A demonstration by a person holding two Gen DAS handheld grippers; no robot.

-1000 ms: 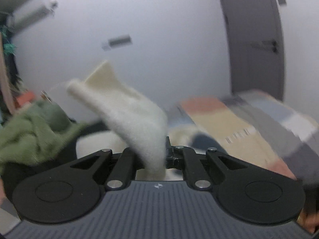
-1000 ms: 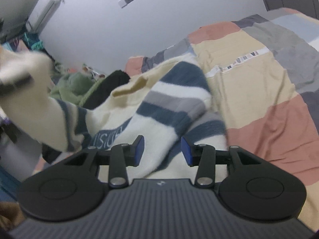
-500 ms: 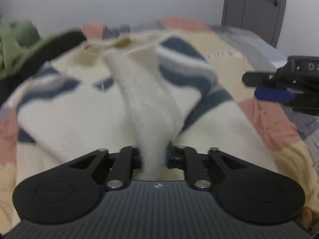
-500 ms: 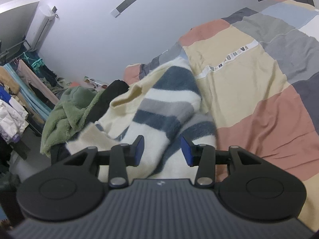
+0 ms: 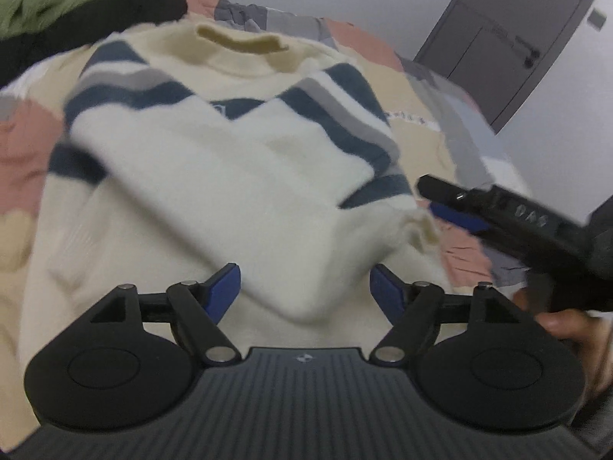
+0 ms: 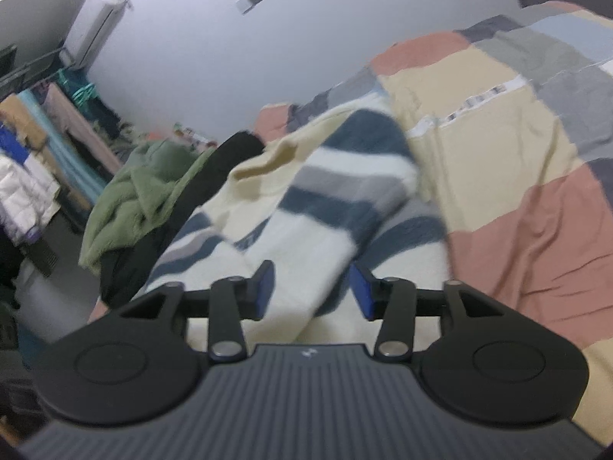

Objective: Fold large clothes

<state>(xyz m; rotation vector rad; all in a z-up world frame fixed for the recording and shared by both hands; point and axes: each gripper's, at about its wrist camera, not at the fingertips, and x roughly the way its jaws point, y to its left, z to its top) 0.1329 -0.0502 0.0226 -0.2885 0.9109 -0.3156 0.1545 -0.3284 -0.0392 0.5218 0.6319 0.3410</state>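
Note:
A cream sweater [image 5: 214,176] with navy and grey stripes lies on the bed, collar [image 5: 241,44] at the far end, both sleeves folded over its front. My left gripper [image 5: 305,287] is open just above the near sleeve end and holds nothing. My right gripper [image 6: 312,287] is open and empty over the sweater [image 6: 306,230] at its right side. It also shows in the left wrist view [image 5: 452,203], at the right beside the sleeve cuff [image 5: 421,230].
The bed has a patchwork cover [image 6: 517,145] in peach, tan and grey. A green garment [image 6: 141,191] and a black one [image 6: 226,161] are heaped at the bed's left. A clothes rack [image 6: 34,153] stands far left. A grey door [image 5: 509,38] is at the back right.
My left gripper swung the cream sleeve down across the sweater's front, then opened and let it go. My right gripper stayed open and shifted slightly toward the sweater.

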